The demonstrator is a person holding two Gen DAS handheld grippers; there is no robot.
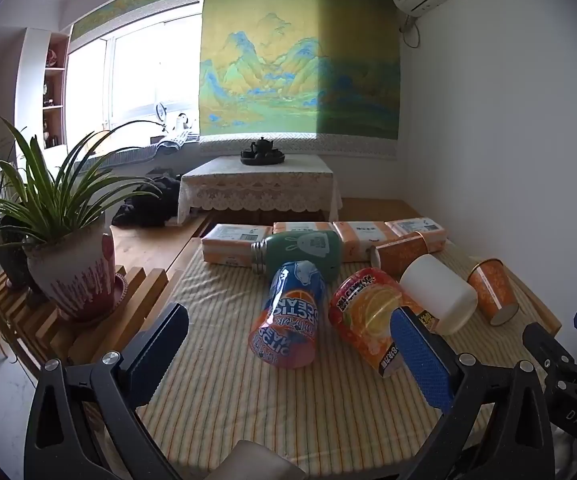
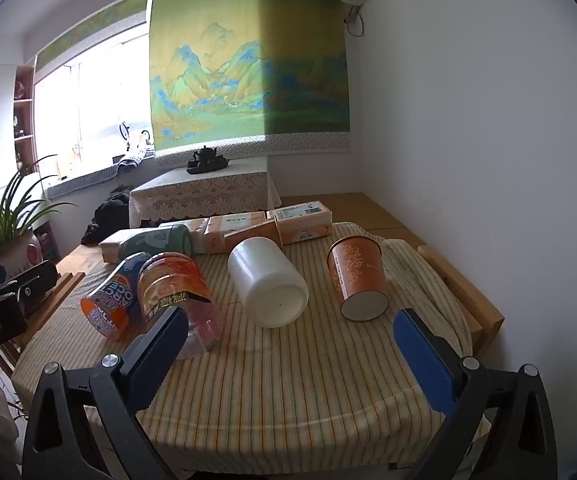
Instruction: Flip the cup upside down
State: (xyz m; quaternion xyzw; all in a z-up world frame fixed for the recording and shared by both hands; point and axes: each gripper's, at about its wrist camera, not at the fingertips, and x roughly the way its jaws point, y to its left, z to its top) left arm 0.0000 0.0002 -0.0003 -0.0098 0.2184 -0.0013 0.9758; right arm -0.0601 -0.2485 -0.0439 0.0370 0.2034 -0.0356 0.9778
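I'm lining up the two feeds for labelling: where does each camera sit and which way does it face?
Left wrist: on the left hand-held gripper, facing across the striped tablecloth at the blue cup; its open fingers show, the right hand-held gripper at right.
Right wrist: on the right hand-held gripper, further right, facing the white cup and orange paper cup; open fingers show.
Shared: the cups, landscape hanging.

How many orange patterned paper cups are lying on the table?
2: one orange paper cup lies on the right, near the cloth's edge; a second lies behind the white cup, against the tissue packs.
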